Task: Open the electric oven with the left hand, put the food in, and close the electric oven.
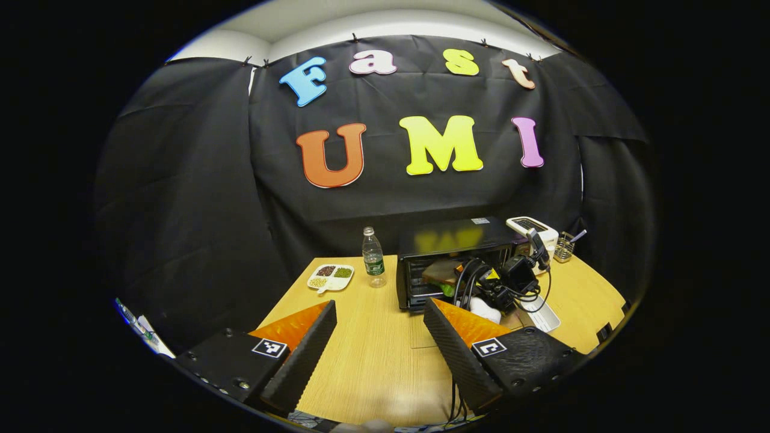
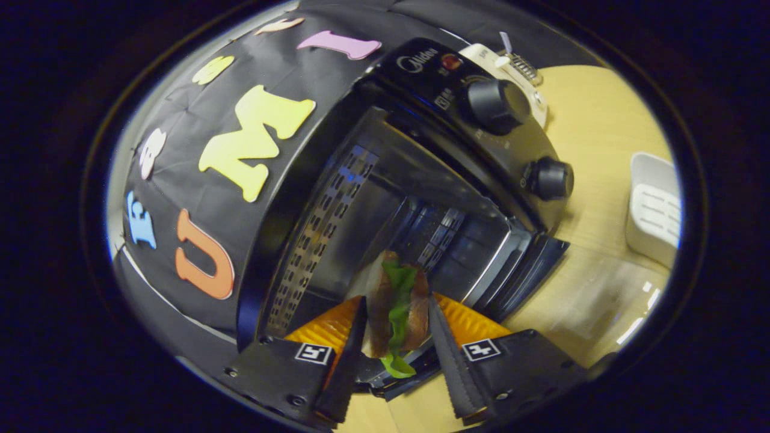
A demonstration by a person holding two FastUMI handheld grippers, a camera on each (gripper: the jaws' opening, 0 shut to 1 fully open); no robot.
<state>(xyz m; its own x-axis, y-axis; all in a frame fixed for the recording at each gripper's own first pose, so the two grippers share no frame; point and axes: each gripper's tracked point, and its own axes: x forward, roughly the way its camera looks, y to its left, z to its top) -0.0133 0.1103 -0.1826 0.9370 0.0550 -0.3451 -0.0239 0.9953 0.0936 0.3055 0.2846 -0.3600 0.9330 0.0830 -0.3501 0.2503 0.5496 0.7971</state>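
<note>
Right tongs [image 2: 392, 328]: closed on a brown-bread sandwich with green lettuce [image 2: 397, 307], both fingers pressing its sides, held at the mouth of the oven.
Left tongs [image 1: 379, 337]: open and empty, fingers spread above the light wooden table [image 1: 373, 361].
Black electric oven [image 1: 448, 255]: door down, cavity open; two black round knobs [image 2: 494, 106] on its front panel.
Beside the oven: clear plastic water bottle [image 1: 373, 257]; farther left, white divided dish of beans [image 1: 330, 277].
</note>
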